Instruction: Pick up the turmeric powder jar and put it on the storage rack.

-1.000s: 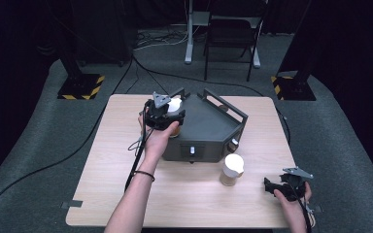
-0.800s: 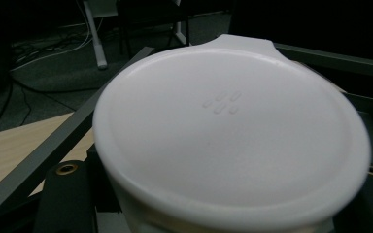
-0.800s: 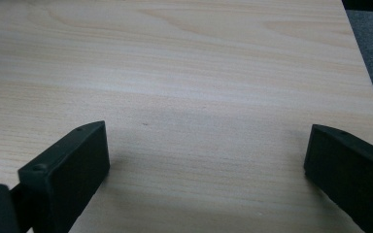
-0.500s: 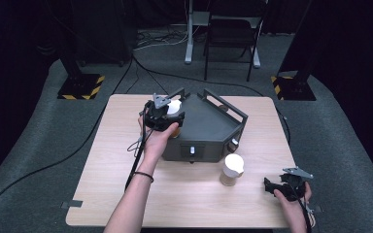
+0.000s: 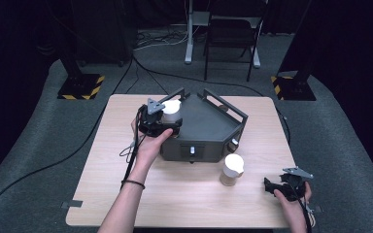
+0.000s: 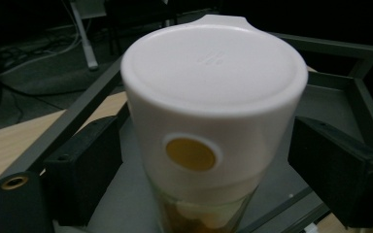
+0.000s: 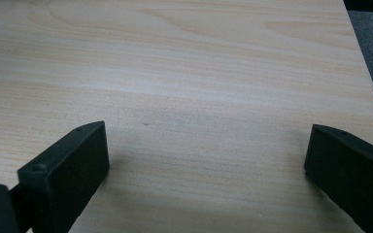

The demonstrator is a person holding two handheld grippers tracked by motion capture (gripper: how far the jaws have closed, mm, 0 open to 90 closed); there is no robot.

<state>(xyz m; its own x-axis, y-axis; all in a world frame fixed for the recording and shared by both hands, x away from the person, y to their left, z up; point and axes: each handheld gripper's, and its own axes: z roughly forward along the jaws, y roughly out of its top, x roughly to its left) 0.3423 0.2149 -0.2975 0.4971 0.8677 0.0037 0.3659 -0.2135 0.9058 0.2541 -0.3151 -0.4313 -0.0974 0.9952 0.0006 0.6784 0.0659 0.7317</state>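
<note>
The left gripper (image 5: 171, 127) has just been spreading its fingers off the white-lidded jar (image 6: 209, 121) (now standing on the grey tray (image 5: 209, 131)), so back straight out without nudging it.

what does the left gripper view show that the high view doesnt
Left gripper view alone: a round amber window on the side of the white-lidded jar and gaps between the jar and both pads of the left gripper, whose jaws have just been opening. High view alone: a second jar on the table and the right gripper, open. Both: the jar standing on the dark tray.
</note>
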